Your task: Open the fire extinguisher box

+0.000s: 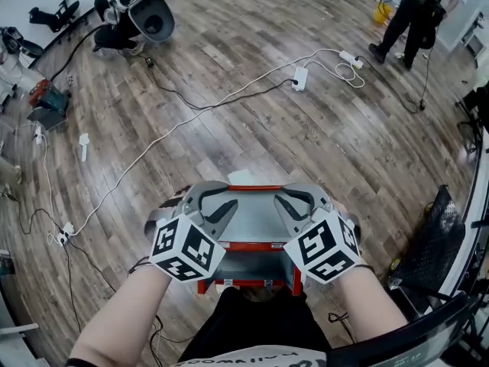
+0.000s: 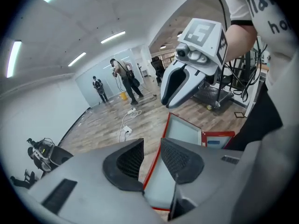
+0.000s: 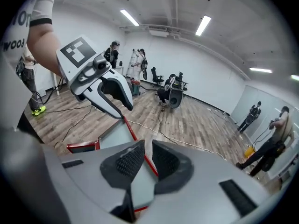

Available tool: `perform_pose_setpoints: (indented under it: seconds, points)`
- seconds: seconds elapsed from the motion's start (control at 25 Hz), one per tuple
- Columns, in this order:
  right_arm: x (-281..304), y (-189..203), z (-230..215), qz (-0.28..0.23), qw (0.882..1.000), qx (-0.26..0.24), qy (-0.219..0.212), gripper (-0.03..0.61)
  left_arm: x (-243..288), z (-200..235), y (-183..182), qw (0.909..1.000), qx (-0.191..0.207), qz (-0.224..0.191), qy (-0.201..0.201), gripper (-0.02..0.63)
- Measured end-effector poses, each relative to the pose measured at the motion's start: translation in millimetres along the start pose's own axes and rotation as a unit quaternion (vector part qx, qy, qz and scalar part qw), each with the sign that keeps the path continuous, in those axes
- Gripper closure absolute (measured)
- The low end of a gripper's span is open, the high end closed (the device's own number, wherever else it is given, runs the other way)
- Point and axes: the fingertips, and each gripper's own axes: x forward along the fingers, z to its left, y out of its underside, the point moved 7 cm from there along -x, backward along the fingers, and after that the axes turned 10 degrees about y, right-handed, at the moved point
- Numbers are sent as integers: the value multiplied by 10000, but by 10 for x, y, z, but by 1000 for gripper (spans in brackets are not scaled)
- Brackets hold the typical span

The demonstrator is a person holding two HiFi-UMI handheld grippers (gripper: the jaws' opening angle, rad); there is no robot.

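Along the left wall sit a black machine (image 1: 151, 15) and loose gear, and one long white cable (image 1: 191, 117) snakes across the wood floor (image 1: 321, 151) to two power strips (image 1: 299, 77). Between that cable and the person's knees the boards lie open, the widest free stretch in the room.

At the person's feet stands the one red box (image 1: 296, 280). Its lid (image 1: 252, 216), a grey panel with a red rim, is lifted off the front. Two grippers work it. The left gripper (image 1: 217, 205) straddles the lid's left rim, its tongs pinching it, with a slit of floor showing between the pad tips. The right gripper (image 1: 293, 203) takes the right rim the same way, its tongs drawn closer together.

To the right the room tightens, where one black mesh chair (image 1: 437, 239) stands near the box. Far off at the upper right, one person (image 1: 412, 14) stands beside a yellow bucket (image 1: 380, 11).
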Motion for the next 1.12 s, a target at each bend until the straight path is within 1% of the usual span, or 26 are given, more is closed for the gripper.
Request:
perform_pose_setpoints:
  seconds: [0.12,0.24,0.32,0.4,0.52,0.6,0.68,0.8,0.88,0.92,1.0,1.04,1.08,1.12]
  points:
    - [-251,-264,-19,-156,9996,234,103,528,-271,8,-292,9990,145,-426,22,500]
    - [-601,-606,-71,-575,9953,740,263,532,-620,9,-588,9947,275,-989,42,502]
    - [-858,-784,-59,-869,9887,1196,236,532,-897,-21,-737,9905,201,-1357,6,521]
    - [-1118,-907,19,-1036,9817,1591,152,532,-1154,-93,-823,9883,55,-1524,19,545]
    - [-1465,-1033,185,-1221,9737,1909,220,532,-1488,-263,-944,9829,-34,-1816,296,560]
    - [-1654,-1115,314,-1413,9700,1966,200,532,-1693,-387,-1039,9761,-62,-2121,469,578]
    - [-1821,-1185,446,-1580,9700,1846,5,532,-1865,-531,-1140,9681,-84,-2441,566,584]
    - [-2086,-1175,597,-1671,9730,1585,-127,537,-2066,-850,-1279,9571,165,-2805,712,586]
    - [-2268,-1104,678,-1762,9715,1578,-125,538,-2172,-1105,-1313,9510,301,-2979,770,590]
    - [-2360,-1065,711,-1852,9692,1615,-124,543,-2215,-1222,-1318,9489,288,-3053,749,594]
    - [-2560,-990,767,-2159,9601,1769,-137,545,-2289,-1434,-1323,9435,72,-3252,635,598]
    - [-2672,-954,794,-2392,9514,1929,-201,545,-2327,-1535,-1324,9388,-145,-3395,572,601]
    - [-2790,-917,823,-2670,9384,2167,-341,543,-2367,-1635,-1319,9330,-401,-3538,526,603]
    - [-2911,-876,856,-2971,9210,2461,-550,543,-2401,-1732,-1304,9276,-635,-3648,498,604]
